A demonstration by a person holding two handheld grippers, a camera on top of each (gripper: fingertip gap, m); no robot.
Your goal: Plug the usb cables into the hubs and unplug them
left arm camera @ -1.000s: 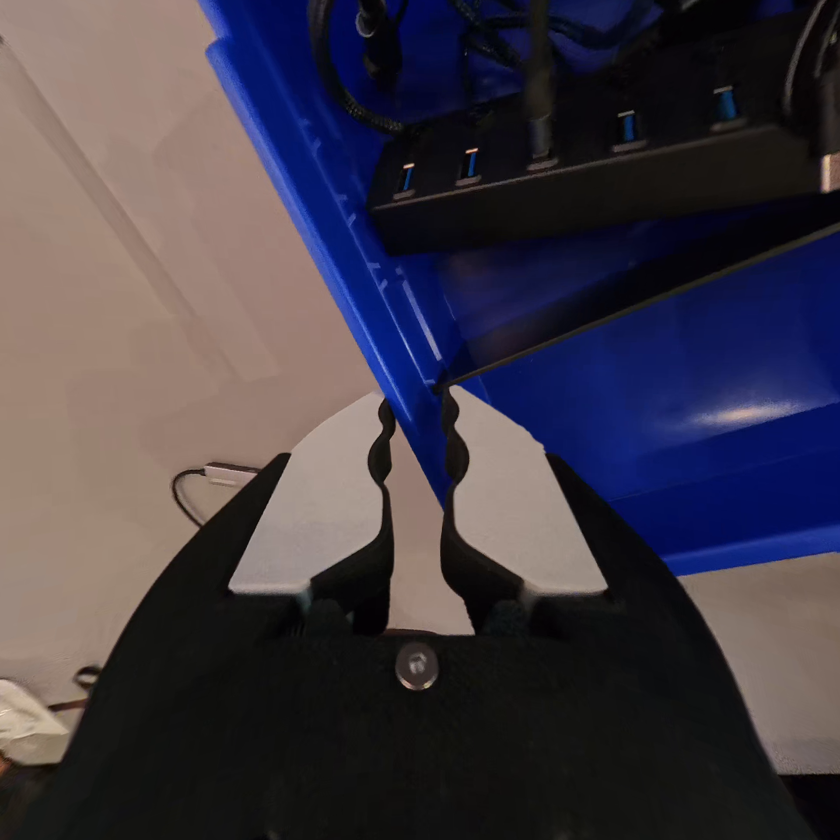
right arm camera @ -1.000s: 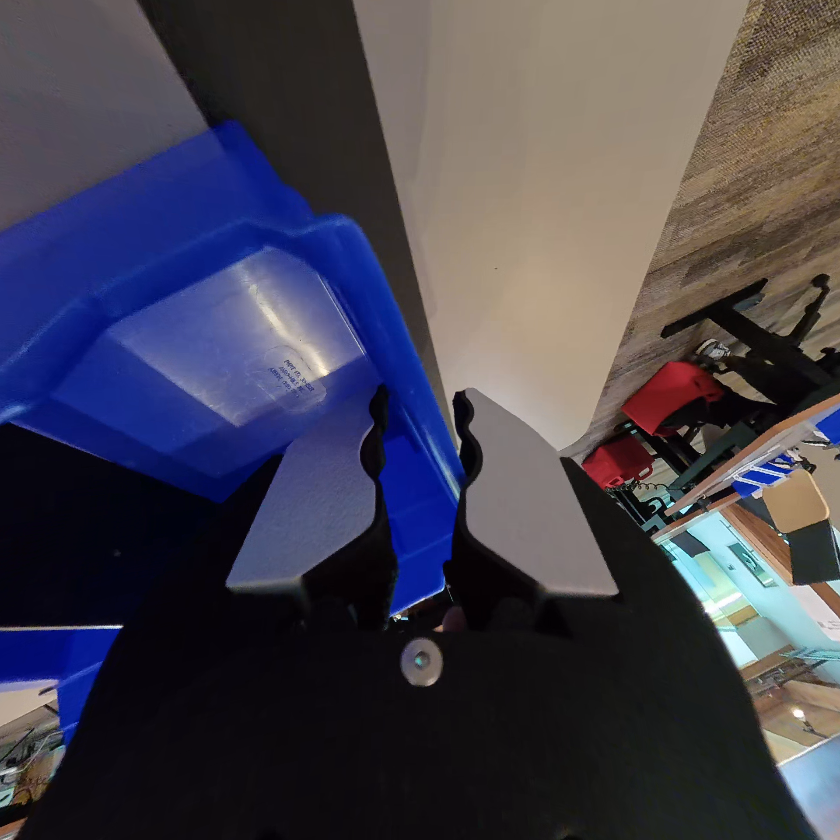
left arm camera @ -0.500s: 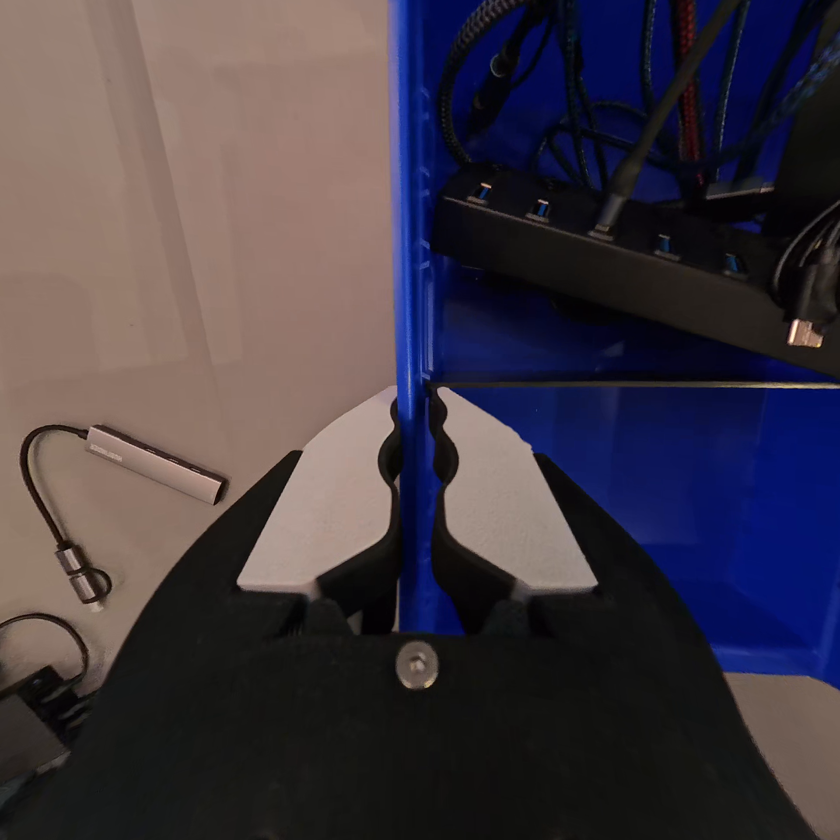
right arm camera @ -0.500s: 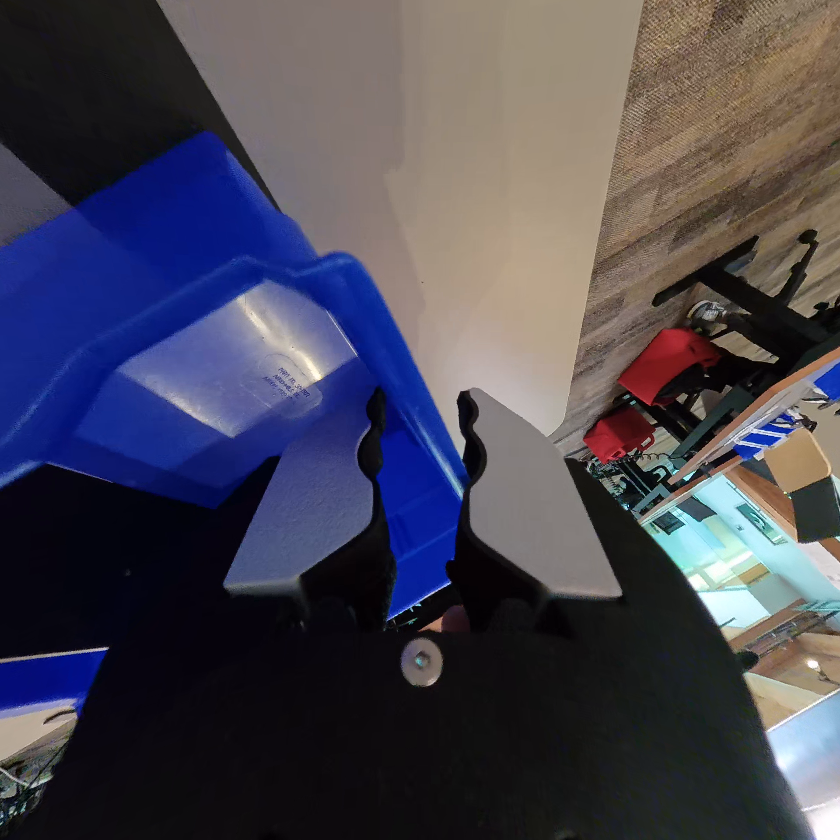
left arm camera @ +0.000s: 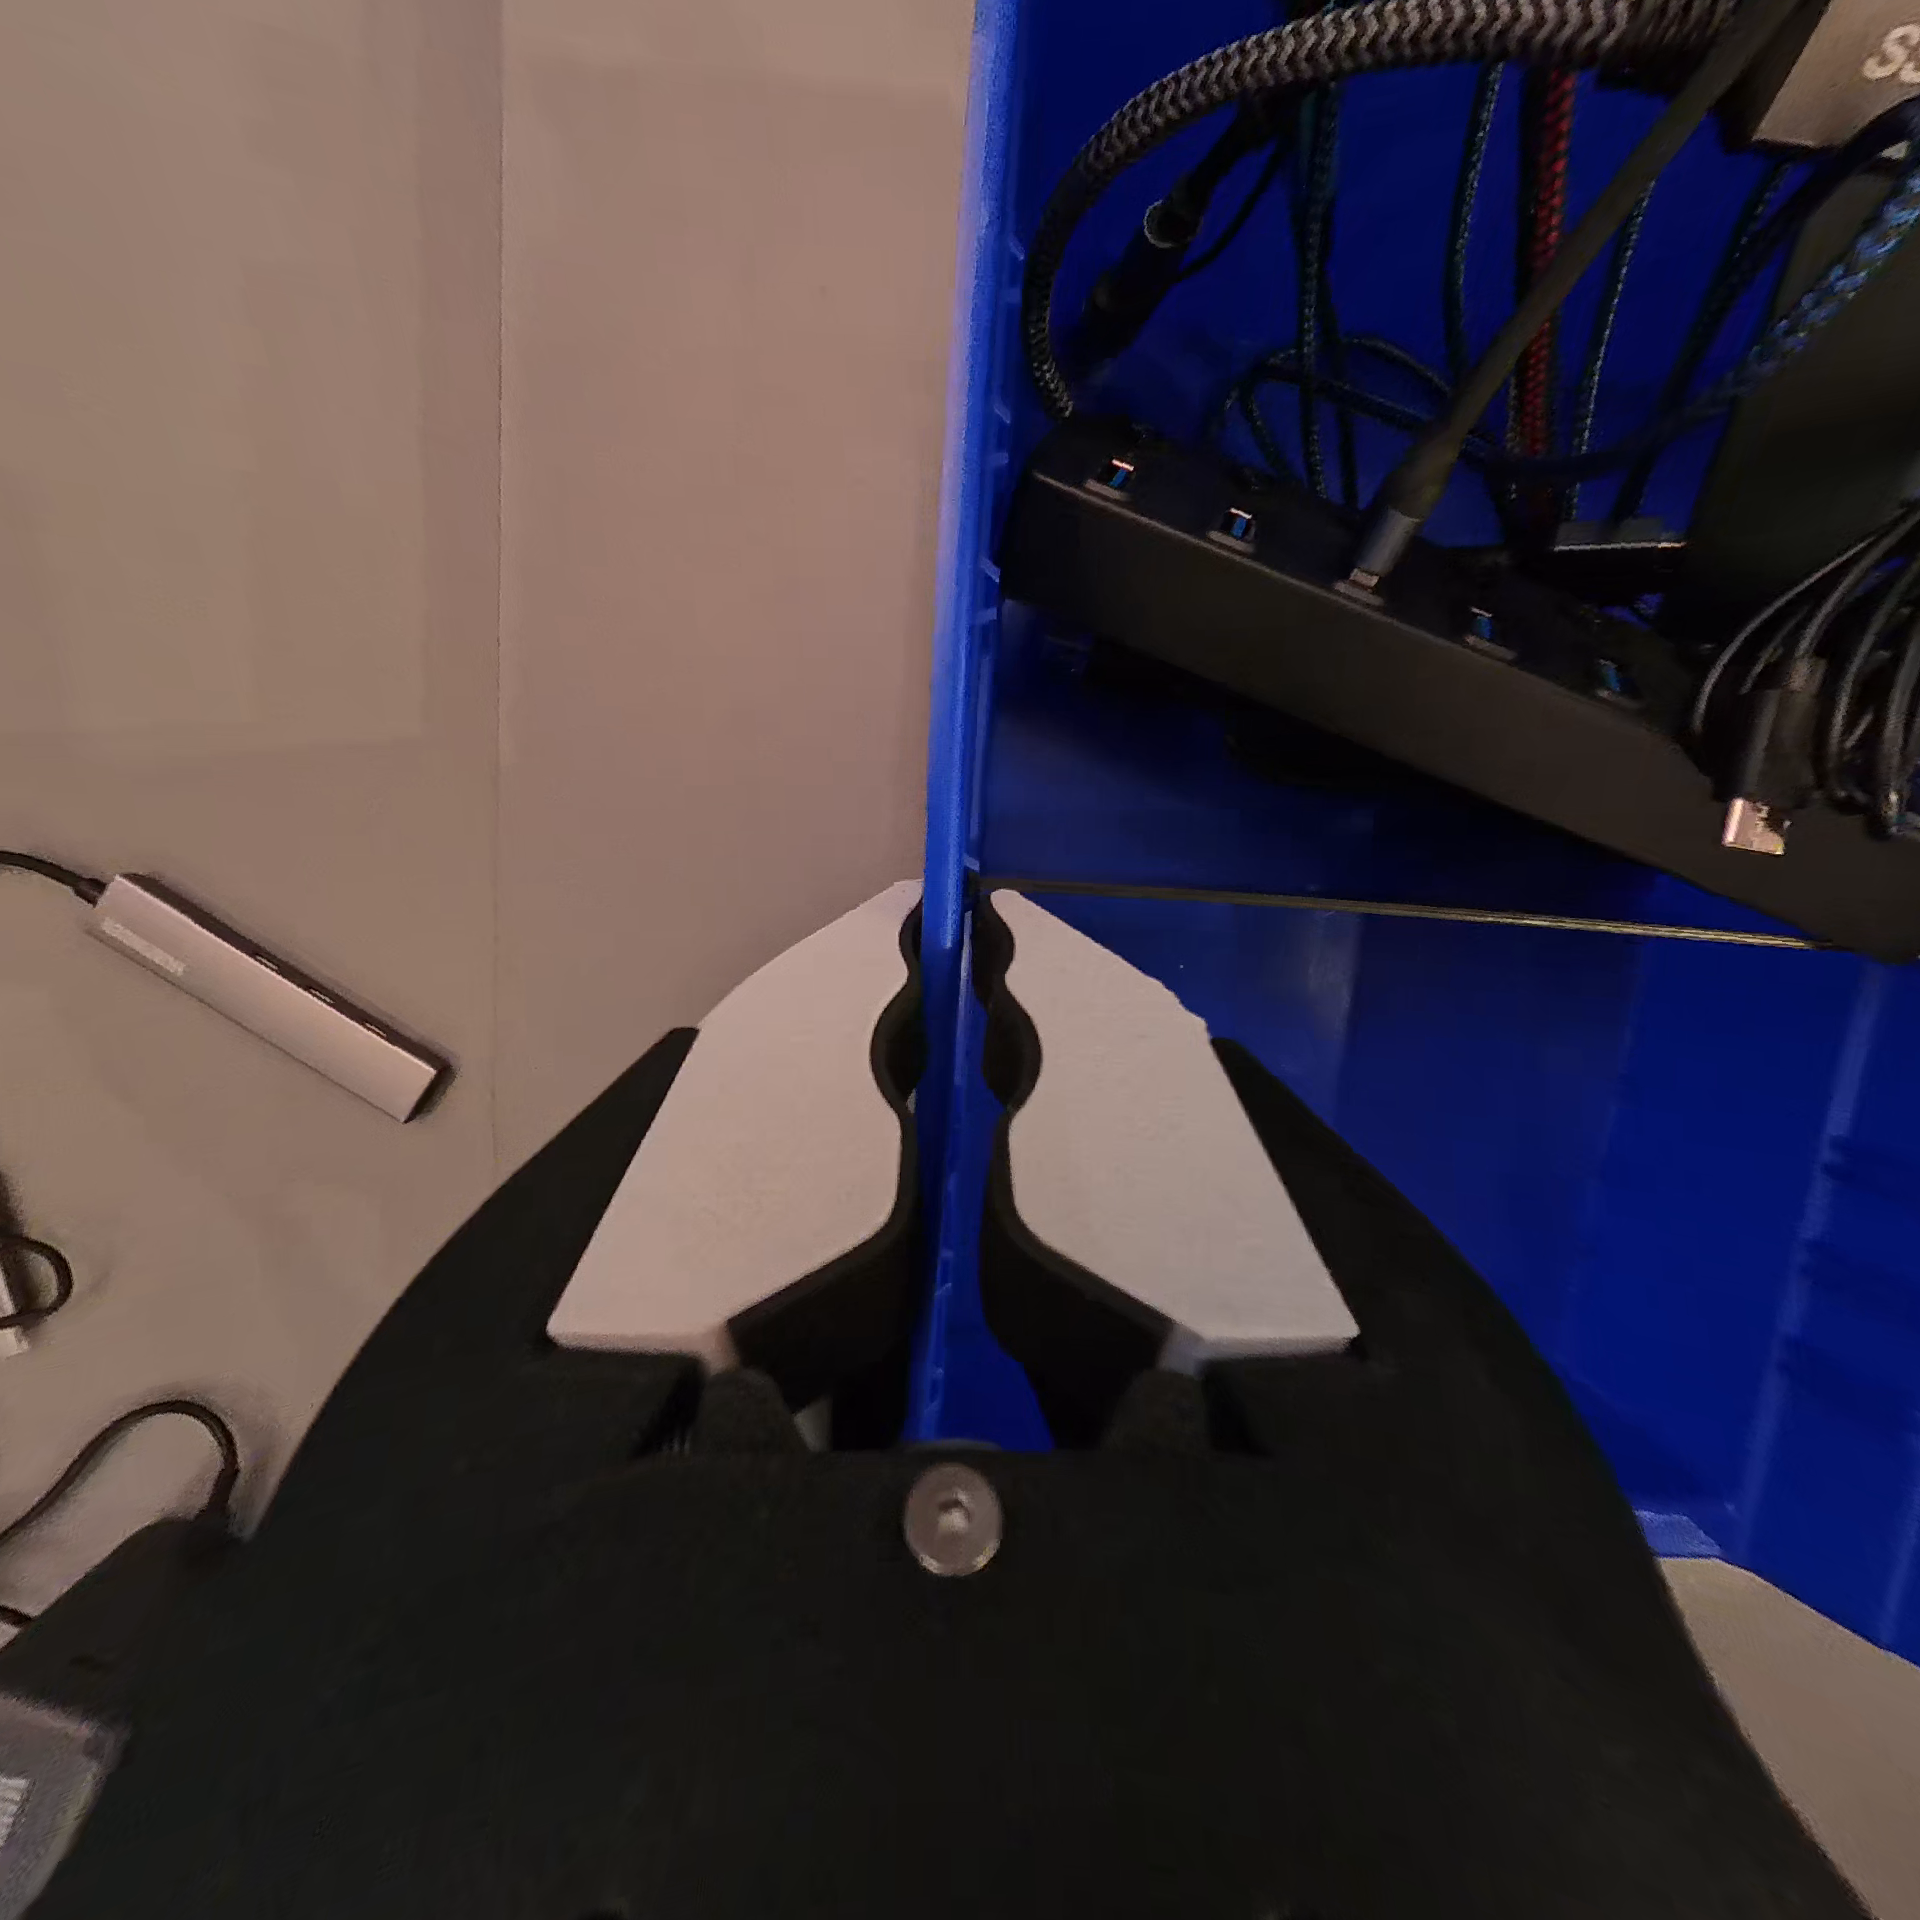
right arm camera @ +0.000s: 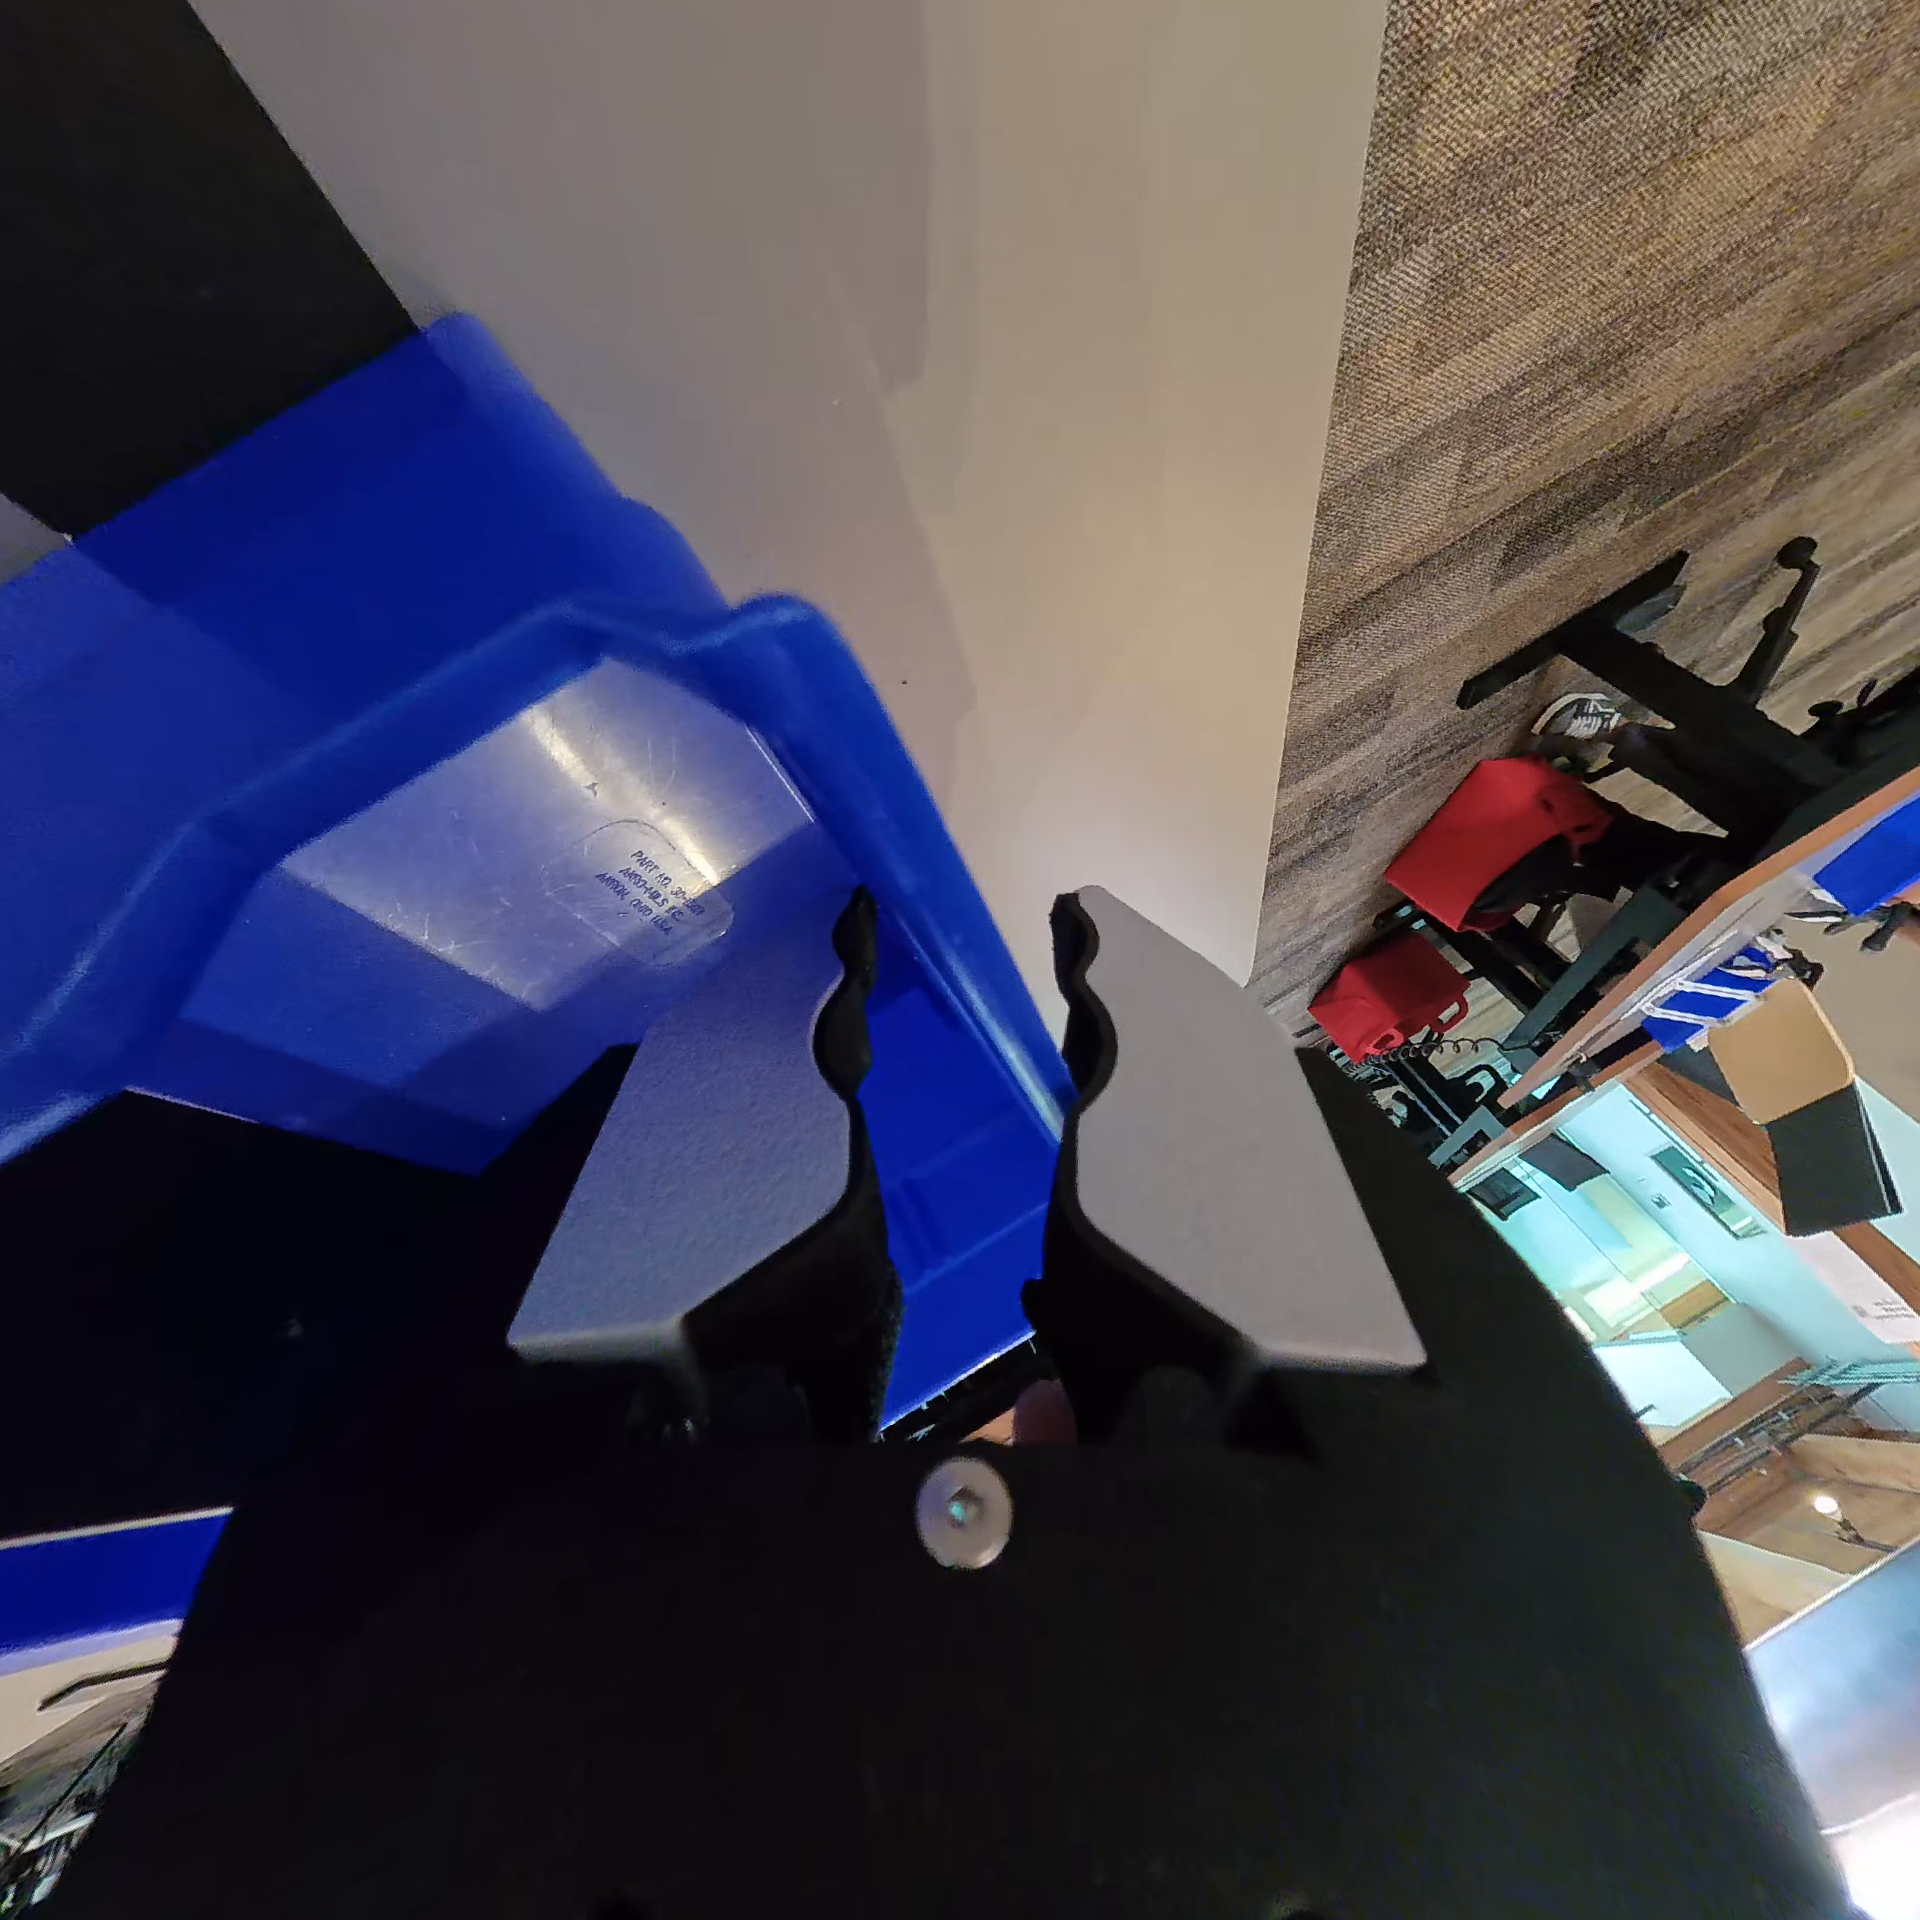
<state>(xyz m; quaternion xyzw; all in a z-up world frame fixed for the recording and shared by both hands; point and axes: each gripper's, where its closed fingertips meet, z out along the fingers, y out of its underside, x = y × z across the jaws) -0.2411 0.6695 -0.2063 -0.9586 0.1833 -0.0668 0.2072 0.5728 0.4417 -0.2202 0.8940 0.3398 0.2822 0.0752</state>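
In the left wrist view, my left gripper (left arm camera: 954, 914) is shut on the upright side wall of the blue bin (left arm camera: 961, 520), with both pads pressed against it. Inside the bin a long black USB hub (left arm camera: 1351, 634) lies slanted, with a grey-tipped cable (left arm camera: 1455, 416) plugged into one port among several loose cables. A slim silver hub (left arm camera: 270, 997) lies on the table to the left. In the right wrist view, my right gripper (right arm camera: 961, 914) is open. The rim of the blue bin (right arm camera: 416, 623) passes between its fingers, and a gap shows at the right fingertip (right arm camera: 1081, 935).
A thin black divider (left arm camera: 1455, 914) crosses the bin. Dark cables (left arm camera: 156, 1455) lie on the table (right arm camera: 1039, 416) at the lower left. Past the table edge are carpet, red seats (right arm camera: 1486, 842) and desks. About 85 cm separates my left fingertips from my right.
My left jaws closed onto the bin's wall, and that wall swung from slanted to upright in the left view. My right fingers spread a little wider around the rim.
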